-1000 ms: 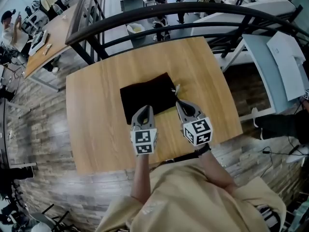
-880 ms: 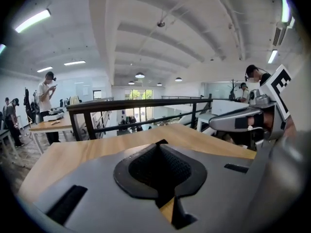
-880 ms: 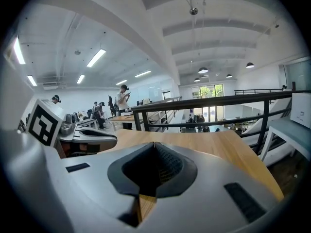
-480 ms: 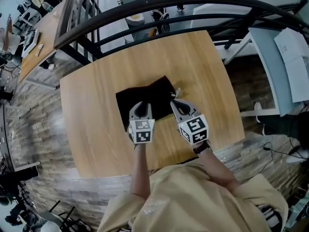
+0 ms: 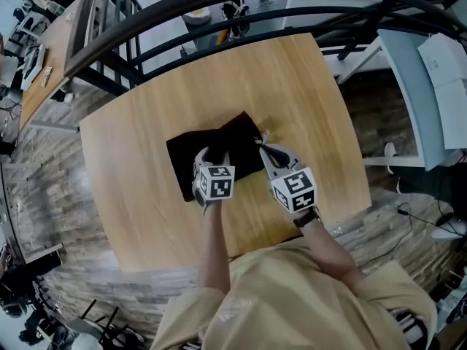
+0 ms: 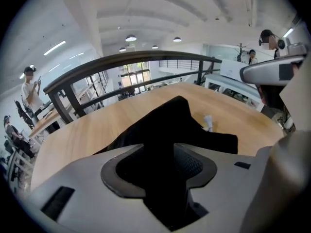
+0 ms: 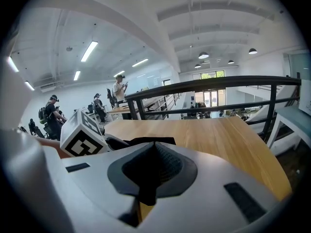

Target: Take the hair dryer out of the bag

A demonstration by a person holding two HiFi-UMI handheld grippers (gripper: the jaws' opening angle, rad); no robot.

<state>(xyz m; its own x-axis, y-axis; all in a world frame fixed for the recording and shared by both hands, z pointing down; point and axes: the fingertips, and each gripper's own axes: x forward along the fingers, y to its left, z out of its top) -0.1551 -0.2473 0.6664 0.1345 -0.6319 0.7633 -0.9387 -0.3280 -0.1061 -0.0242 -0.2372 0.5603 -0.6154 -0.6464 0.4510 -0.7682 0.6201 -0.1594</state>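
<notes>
Left gripper (image 5: 211, 154) opens its jaws over the limp black bag (image 5: 235, 133); right gripper (image 5: 265, 151), closed and empty, sits beside its mouth, probably the best hold.

I work in a big open office hall, up on a raised gallery: my wooden table (image 5: 292, 86) stands behind a dark railing (image 6: 146, 56), long desks (image 5: 51, 64) with gear lie below, people (image 7: 120, 89) stand about, and strip lights (image 7: 90, 51) line a high white ceiling
</notes>
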